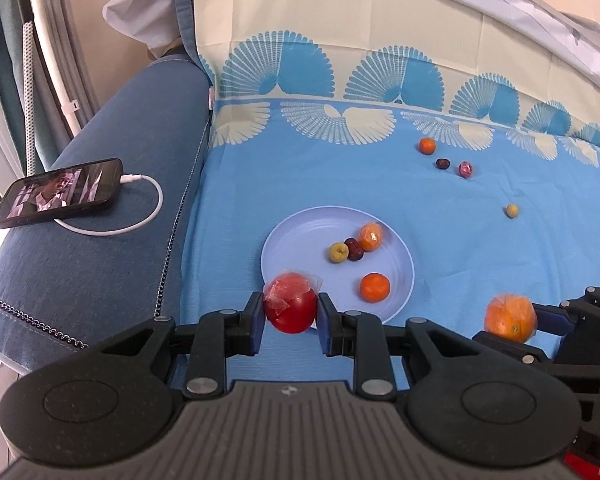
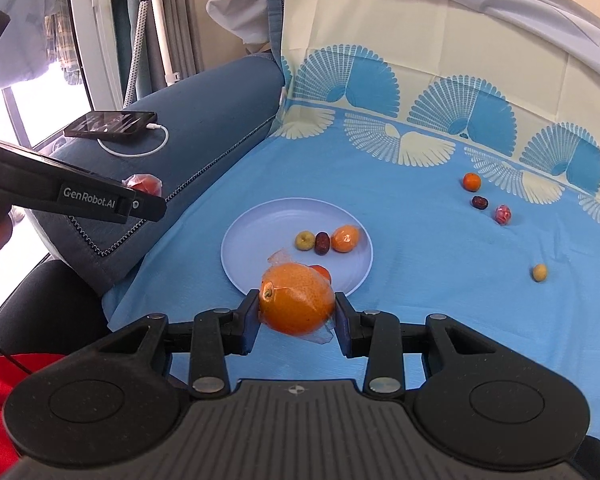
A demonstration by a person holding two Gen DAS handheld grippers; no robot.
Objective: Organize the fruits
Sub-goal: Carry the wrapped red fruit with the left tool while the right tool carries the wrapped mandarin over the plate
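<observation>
Covering the sofa, a blue cloth (image 1: 480, 248); jaws clamp apple (image 1: 290, 308) and orange (image 2: 296, 304).

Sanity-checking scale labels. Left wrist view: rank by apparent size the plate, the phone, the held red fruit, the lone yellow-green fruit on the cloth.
1. plate
2. phone
3. red fruit, held in the left gripper, so nearness inflates it
4. yellow-green fruit, farther off

Both wrist views—angled down, close—share the plate (image 1: 284, 236).

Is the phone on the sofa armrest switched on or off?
On. The black phone shows a lit video picture on its screen, with a white cable plugged in.
</observation>
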